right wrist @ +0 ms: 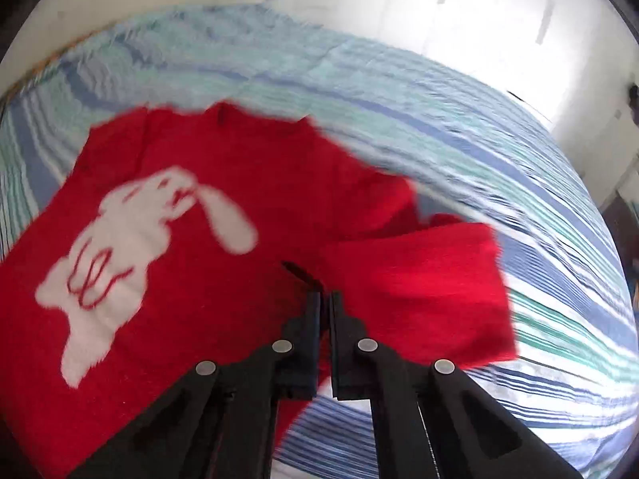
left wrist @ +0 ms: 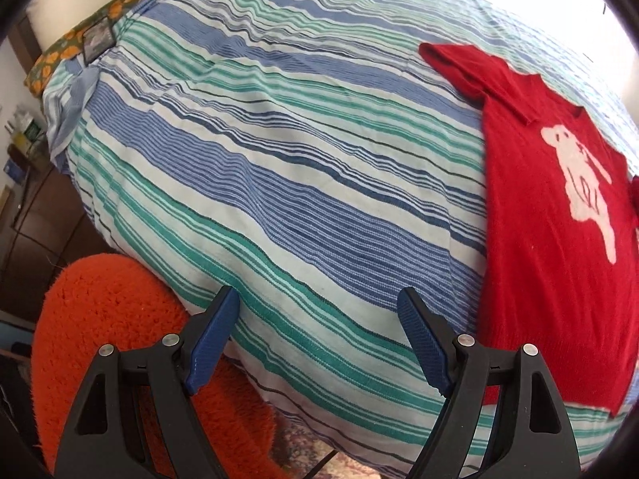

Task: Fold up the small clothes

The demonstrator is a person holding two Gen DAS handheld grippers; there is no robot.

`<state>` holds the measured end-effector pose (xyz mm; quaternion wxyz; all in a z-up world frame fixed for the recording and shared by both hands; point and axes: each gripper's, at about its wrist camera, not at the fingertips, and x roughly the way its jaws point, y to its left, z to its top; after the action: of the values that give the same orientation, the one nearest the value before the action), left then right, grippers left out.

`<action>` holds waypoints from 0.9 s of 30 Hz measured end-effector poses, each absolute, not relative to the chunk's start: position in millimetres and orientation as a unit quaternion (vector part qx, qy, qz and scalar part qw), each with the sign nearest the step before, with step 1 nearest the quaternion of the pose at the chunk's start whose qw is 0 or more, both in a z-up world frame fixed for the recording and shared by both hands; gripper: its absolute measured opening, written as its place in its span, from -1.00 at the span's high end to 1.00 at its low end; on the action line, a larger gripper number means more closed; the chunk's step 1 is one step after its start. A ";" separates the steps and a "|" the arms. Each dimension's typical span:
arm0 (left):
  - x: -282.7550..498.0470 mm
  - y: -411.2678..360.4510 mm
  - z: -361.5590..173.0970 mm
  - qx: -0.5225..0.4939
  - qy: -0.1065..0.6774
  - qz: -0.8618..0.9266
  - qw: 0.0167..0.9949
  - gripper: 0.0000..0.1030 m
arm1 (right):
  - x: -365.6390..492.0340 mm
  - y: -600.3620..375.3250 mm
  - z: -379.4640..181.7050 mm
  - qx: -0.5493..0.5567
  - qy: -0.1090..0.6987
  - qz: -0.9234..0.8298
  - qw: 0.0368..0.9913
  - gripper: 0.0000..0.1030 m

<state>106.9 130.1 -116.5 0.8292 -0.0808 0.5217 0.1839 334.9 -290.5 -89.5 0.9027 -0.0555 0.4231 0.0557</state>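
- Starting at the left: the left gripper (left wrist: pixel 319 339) is hanging wide open with nothing between its blue pads (left wrist: pixel 213 343), out over the near edge of the striped bedspread (left wrist: pixel 247 167). An orange fluffy rug (left wrist: pixel 120 319) sits at about 8 o'clock in that view, below the bed edge.
- The red sweater (left wrist: pixel 535 263) with the white bunny (left wrist: pixel 579 183) lies face up over at 3 o'clock in the left wrist view, well apart from that gripper. Its far sleeve (left wrist: pixel 455 64) is out flat toward 1 o'clock, not folded in.
- On the right: the right gripper (right wrist: pixel 325 299) is clamped shut, and it looks like it's pinching the sweater fabric right at the tips, near where the other sleeve (right wrist: pixel 419 287) meets the body. That sleeve is bunched at roughly 3 o'clock in this view. The frame is pretty blurry, so I can't tell exactly which layer it has.
- Progress-wise I'd say very early: maybe the first sleeve fold is in hand, with the other sleeve and the body fold left to do.
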 end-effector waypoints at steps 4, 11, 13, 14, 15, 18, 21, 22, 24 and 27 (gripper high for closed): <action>108.2 129.5 -119.3 -0.082 0.526 0.188 0.825 -0.61 | 321.9 -435.0 -65.0 0.075 0.414 -0.062 0.905 0.93; 108.6 120.6 -121.3 -0.061 0.530 0.192 0.823 -0.62 | 292.2 -552.5 -112.8 0.241 0.442 -0.135 0.853 0.93; 108.6 120.3 -122.0 -0.058 0.532 0.193 0.822 -0.62 | 286.6 -558.2 -122.9 0.278 0.432 -0.141 0.846 0.93; 109.0 120.0 -122.5 -0.056 0.534 0.194 0.821 -0.62 | 283.8 -558.7 -124.4 0.286 0.429 -0.150 0.844 0.93; 109.3 120.1 -122.8 -0.055 0.534 0.194 0.821 -0.62 | 282.5 -558.6 -122.6 0.280 0.428 -0.160 0.844 0.93; 109.7 118.9 -124.0 -0.050 0.536 0.195 0.820 -0.62 | 288.5 -555.4 -103.7 0.189 0.425 -0.198 0.863 0.94; 110.7 117.7 -125.1 -0.047 0.537 0.195 0.819 -0.64 | 300.5 -555.4 -93.8 0.092 0.449 -0.233 0.858 0.94; 111.1 117.6 -125.5 -0.047 0.538 0.195 0.818 -0.64 | 305.6 -557.2 -101.6 0.071 0.474 -0.237 0.845 0.94; 110.8 117.1 -125.9 -0.047 0.539 0.195 0.818 -0.64 | 309.5 -560.8 -122.1 0.056 0.513 -0.238 0.823 0.95; 109.6 117.1 -125.8 -0.046 0.540 0.193 0.818 -0.64 | 301.4 -564.7 -141.1 0.021 0.534 -0.271 0.800 1.00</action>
<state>109.6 117.1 -125.8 0.8178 -0.0460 0.5403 0.1928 301.4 -564.7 -141.1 0.8004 0.0213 0.5342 -0.2714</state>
